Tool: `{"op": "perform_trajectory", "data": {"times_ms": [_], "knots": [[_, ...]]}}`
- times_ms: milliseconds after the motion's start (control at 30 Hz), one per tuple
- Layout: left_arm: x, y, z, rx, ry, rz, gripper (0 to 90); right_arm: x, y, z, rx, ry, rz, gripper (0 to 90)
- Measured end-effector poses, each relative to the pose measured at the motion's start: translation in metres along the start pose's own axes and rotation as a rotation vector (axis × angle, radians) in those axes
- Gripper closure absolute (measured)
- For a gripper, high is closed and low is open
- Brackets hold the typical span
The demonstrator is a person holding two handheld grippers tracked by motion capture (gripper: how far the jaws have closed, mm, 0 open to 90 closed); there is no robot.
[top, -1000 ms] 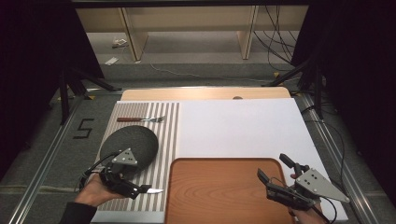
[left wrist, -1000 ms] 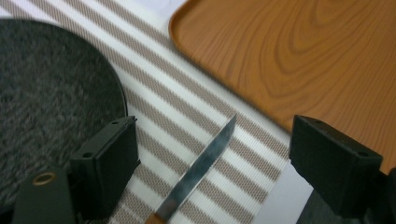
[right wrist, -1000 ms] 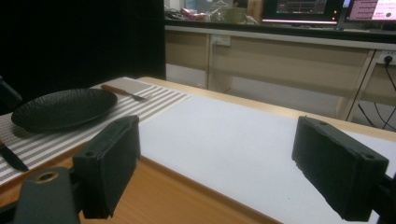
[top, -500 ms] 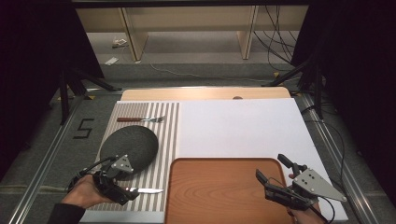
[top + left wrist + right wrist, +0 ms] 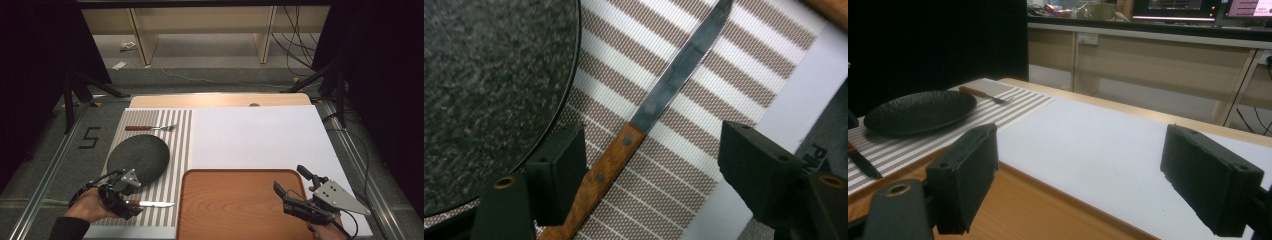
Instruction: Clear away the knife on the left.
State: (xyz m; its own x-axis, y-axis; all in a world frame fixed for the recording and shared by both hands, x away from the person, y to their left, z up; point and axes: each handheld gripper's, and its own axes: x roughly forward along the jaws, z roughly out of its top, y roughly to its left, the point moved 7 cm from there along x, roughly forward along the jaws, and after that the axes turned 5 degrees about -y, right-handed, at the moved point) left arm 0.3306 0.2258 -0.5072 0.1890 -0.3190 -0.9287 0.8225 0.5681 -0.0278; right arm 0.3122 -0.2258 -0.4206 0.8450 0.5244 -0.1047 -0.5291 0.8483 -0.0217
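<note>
A wooden-handled knife (image 5: 150, 204) (image 5: 664, 90) lies on the striped placemat (image 5: 170, 150) near the front edge, blade pointing right. My left gripper (image 5: 130, 201) (image 5: 651, 160) is open, with the knife's handle lying between its jaws; the left jaw is close to it and the right jaw stands well off. A black textured plate (image 5: 137, 155) (image 5: 489, 90) sits just behind the left gripper. My right gripper (image 5: 290, 179) (image 5: 1078, 175) is open and empty at the right end of the wooden tray (image 5: 235, 210).
A fork (image 5: 150, 128) (image 5: 983, 93) with a wooden handle lies at the far end of the placemat. A white mat (image 5: 255, 135) (image 5: 1108, 135) covers the table's middle and right. The tray (image 5: 1013, 210) fills the front centre. Shelving and cables stand beyond the table.
My left hand has slid a little left and toward the front edge, while the knife stays on the placemat. The right gripper has hardly moved.
</note>
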Motion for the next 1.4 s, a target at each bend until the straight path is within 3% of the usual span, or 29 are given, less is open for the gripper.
{"op": "perform_trajectory", "data": {"times_ms": [167,500,833,1267,1400], "knots": [[0.005,0.005,-0.004,0.025,0.044,0.026,30.4,0.001,0.0,0.0,0.003,-0.001,0.003,16.4],[0.014,0.007,-0.005,0.047,0.095,0.014,39.8,0.001,0.0,-0.001,0.018,0.006,0.004,16.6],[0.02,0.01,-0.004,0.084,0.153,0.039,45.8,0.001,0.0,-0.001,0.017,0.008,0.006,16.8],[0.022,0.013,-0.005,0.061,0.195,0.001,52.2,0.001,0.002,-0.001,0.015,0.012,0.013,17.3],[0.021,0.017,-0.005,0.069,0.205,-0.001,59.4,0.001,0.002,-0.001,0.013,0.011,0.014,17.4]]}}
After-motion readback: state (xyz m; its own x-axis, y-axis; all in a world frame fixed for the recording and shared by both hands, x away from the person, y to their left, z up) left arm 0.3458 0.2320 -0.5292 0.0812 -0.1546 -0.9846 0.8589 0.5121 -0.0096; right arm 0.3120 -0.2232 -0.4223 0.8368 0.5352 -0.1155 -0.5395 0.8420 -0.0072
